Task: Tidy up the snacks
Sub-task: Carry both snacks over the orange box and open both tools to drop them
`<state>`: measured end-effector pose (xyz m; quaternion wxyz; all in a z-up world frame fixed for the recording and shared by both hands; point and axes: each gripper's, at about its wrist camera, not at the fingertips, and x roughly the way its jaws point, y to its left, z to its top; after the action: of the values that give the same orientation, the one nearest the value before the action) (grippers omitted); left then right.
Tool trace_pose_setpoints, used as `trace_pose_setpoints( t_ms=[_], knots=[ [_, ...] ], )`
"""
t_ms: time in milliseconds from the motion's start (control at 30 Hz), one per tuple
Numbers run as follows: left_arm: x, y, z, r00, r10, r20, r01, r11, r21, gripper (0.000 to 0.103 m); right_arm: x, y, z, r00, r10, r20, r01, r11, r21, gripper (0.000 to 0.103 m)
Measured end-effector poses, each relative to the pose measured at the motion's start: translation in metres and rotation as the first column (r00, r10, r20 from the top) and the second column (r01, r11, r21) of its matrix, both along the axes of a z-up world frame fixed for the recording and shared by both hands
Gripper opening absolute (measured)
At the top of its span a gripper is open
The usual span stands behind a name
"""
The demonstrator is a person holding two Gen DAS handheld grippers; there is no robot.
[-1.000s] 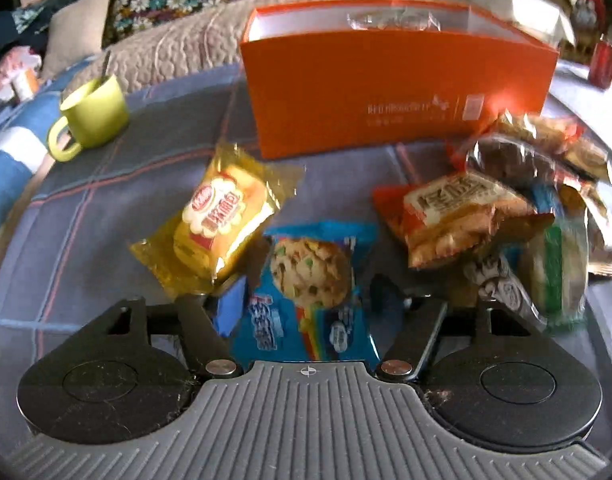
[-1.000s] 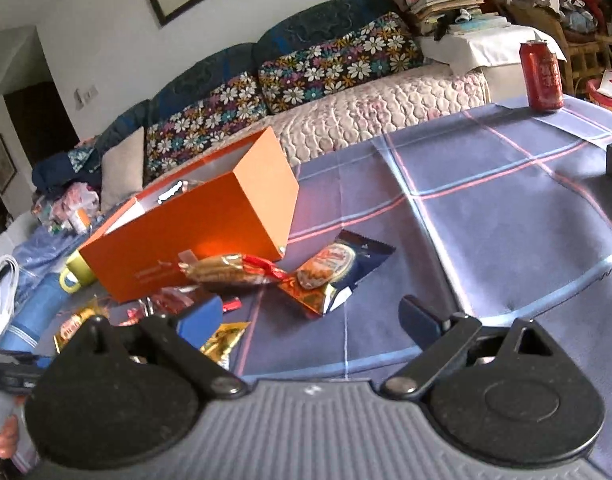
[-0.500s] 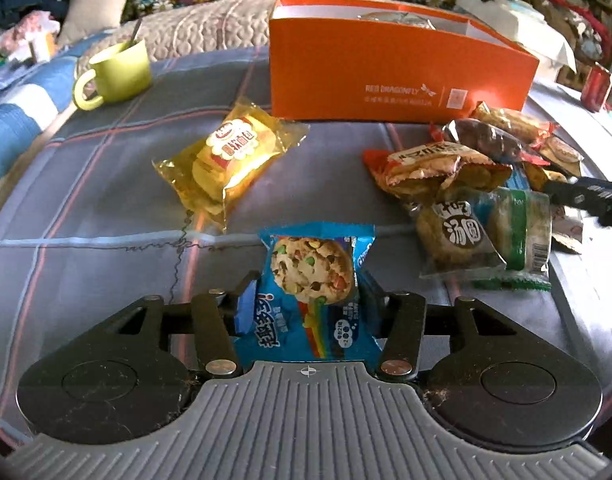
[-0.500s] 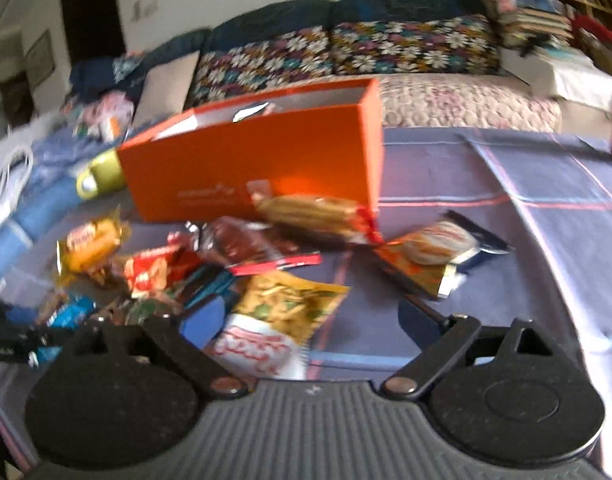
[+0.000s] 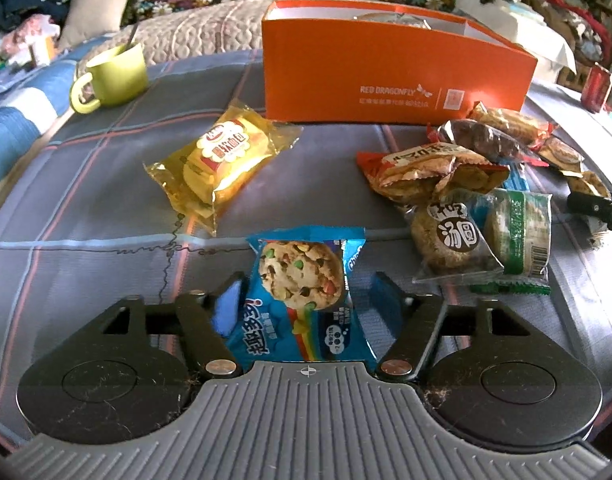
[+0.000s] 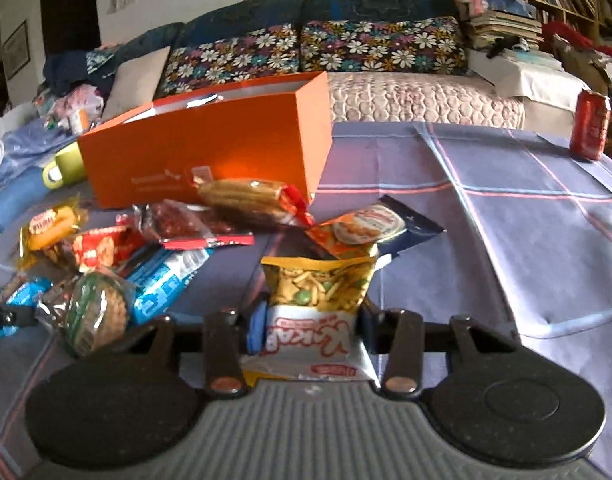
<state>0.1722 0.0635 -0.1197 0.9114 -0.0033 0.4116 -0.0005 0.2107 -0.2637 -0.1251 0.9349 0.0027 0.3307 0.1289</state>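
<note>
Gripping a yellow snack bag (image 6: 319,300) between its jaws, your right gripper (image 6: 311,326) points over the plaid-covered counter (image 6: 505,216) toward the orange box (image 6: 210,148), the pads pressed against the bag's two sides. Your left gripper (image 5: 306,300) has its jaws opening around a blue cookie packet (image 5: 304,300), which lies on the counter between them; the left pad sits close against the packet's edge, while a clear gap shows on the right. Beyond the cookie packet, a yellow cake packet (image 5: 220,160) lies alone on the cloth, well apart from a heap of snacks (image 5: 465,200) at the right that includes a red-edged biscuit bag, a dark round-labelled pastry and a green-striped rice cake. The orange box stands open-topped at the far side of the counter, with at least one wrapped item showing inside it. A green mug (image 5: 114,76) with a spoon in it sits at the counter's far left corner, and a red can (image 6: 589,126) stands at the far right edge. In the right wrist view, a dark blue and orange packet (image 6: 369,228) lies just past the held bag, near the box's corner. A sofa with flowered cushions (image 6: 313,52) runs behind the counter.
</note>
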Motion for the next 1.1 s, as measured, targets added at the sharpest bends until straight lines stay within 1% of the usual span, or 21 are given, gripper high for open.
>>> trace_pose_setpoints(
  t_ms=[67,133,233,467,533,633,900,967,1000,1033,1067,1100],
  knots=[
    [0.003,-0.001,-0.001,1.000,0.011,-0.008,-0.011,1.000,0.000,0.056,0.000,0.002,0.000,1.000,0.011,-0.003,-0.011,1.000,0.006,0.057],
    [0.005,-0.003,-0.002,1.000,0.015,-0.008,-0.015,1.000,0.004,0.057,0.000,0.006,0.000,1.000,0.024,-0.009,-0.023,1.000,0.009,0.073],
    [0.006,-0.004,-0.002,1.000,0.016,-0.009,-0.016,1.000,0.003,0.057,-0.001,0.009,-0.001,0.999,0.030,-0.012,-0.030,1.000,-0.007,0.084],
    [0.007,-0.005,-0.002,1.000,0.019,-0.012,-0.019,1.000,-0.002,0.057,0.000,0.010,-0.001,0.999,0.034,-0.014,-0.035,0.999,-0.014,0.086],
    [0.007,-0.005,-0.002,1.000,0.018,-0.011,-0.018,1.000,-0.002,0.057,0.000,0.011,-0.002,0.999,0.034,-0.017,-0.034,0.999,-0.017,0.090],
    [0.007,-0.005,-0.002,1.000,0.018,-0.011,-0.018,1.000,-0.003,0.059,0.002,0.012,-0.002,0.999,0.032,-0.022,-0.033,0.999,-0.020,0.093],
    [0.005,-0.005,-0.004,1.000,0.018,-0.004,-0.018,1.000,-0.001,0.061,0.003,0.013,-0.003,0.999,0.029,-0.023,-0.029,0.999,-0.020,0.094],
    [0.004,-0.005,-0.004,1.000,0.018,0.000,-0.018,1.000,-0.001,0.062,0.002,0.013,-0.003,0.999,0.030,-0.020,-0.030,0.999,-0.019,0.093],
    [0.004,-0.005,-0.004,1.000,0.017,0.001,-0.017,1.000,-0.001,0.060,0.001,0.013,-0.003,0.999,0.031,-0.015,-0.032,0.999,-0.027,0.088],
    [0.003,-0.005,-0.004,1.000,0.012,0.005,-0.012,1.000,-0.004,0.056,-0.001,0.013,-0.003,0.999,0.038,-0.005,-0.038,0.998,-0.045,0.078],
    [0.002,-0.005,-0.003,1.000,0.001,0.015,-0.001,1.000,-0.003,0.038,-0.002,0.014,-0.002,0.999,0.043,0.005,-0.042,0.997,-0.062,0.071],
    [0.001,-0.005,0.000,1.000,-0.007,0.026,0.007,1.000,0.001,0.003,-0.004,0.013,-0.002,0.999,0.044,0.011,-0.043,0.997,-0.066,0.052]
  ],
)
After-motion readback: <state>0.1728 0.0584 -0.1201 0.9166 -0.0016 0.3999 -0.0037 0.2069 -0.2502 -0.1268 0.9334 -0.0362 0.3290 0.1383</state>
